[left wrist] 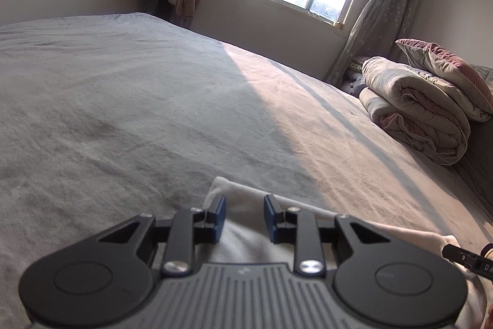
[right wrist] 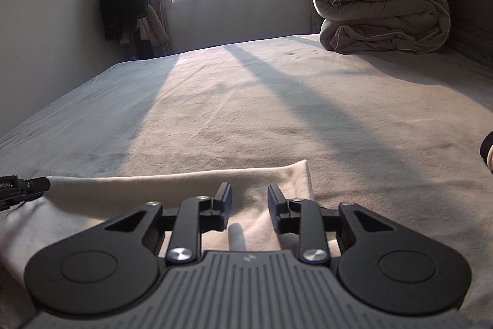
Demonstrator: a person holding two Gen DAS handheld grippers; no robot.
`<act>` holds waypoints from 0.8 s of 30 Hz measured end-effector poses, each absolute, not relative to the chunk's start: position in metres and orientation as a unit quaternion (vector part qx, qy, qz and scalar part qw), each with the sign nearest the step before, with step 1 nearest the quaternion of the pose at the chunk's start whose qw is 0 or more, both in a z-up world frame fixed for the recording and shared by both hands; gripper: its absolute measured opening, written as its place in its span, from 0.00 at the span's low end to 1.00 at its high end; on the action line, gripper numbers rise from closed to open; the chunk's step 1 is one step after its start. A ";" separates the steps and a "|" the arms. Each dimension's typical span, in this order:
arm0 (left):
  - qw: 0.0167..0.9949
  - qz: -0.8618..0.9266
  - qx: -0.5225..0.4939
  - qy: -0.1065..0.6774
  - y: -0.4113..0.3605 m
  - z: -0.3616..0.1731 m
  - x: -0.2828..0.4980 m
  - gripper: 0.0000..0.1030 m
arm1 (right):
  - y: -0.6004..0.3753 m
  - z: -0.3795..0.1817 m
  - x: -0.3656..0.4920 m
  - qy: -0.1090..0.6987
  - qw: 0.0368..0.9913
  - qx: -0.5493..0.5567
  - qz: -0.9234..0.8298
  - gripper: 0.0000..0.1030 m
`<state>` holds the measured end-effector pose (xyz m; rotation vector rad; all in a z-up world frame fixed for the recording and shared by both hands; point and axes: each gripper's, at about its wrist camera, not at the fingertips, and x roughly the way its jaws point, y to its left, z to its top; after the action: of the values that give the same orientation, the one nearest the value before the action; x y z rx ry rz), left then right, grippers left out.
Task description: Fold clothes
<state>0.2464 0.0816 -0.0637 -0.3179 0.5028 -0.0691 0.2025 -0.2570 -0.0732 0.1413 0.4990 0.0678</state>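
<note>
The cream garment [right wrist: 172, 199] lies flat along the near edge of the bed [right wrist: 246, 100]. Both the left gripper [left wrist: 245, 216] and right gripper [right wrist: 249, 205] hover over it, jaws apart, gripping nothing.

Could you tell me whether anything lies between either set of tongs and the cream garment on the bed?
Nothing visible does. The left tongs and right tongs both hang open directly over the cream garment, with only bare cloth beneath; the folded quilt sits far off.

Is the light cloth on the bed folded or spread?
Folded: the cloth shows a doubled far edge and lies as a narrow band.
</note>
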 end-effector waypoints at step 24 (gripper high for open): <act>0.949 -0.073 -0.175 0.252 0.077 -0.073 0.251 0.35 | -0.187 -0.061 0.208 0.258 0.960 0.016 0.107 0.31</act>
<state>0.2506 0.0775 -0.0727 -0.3567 0.5120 -0.1488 0.2079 -0.1874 -0.0607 0.0320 0.5226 0.2175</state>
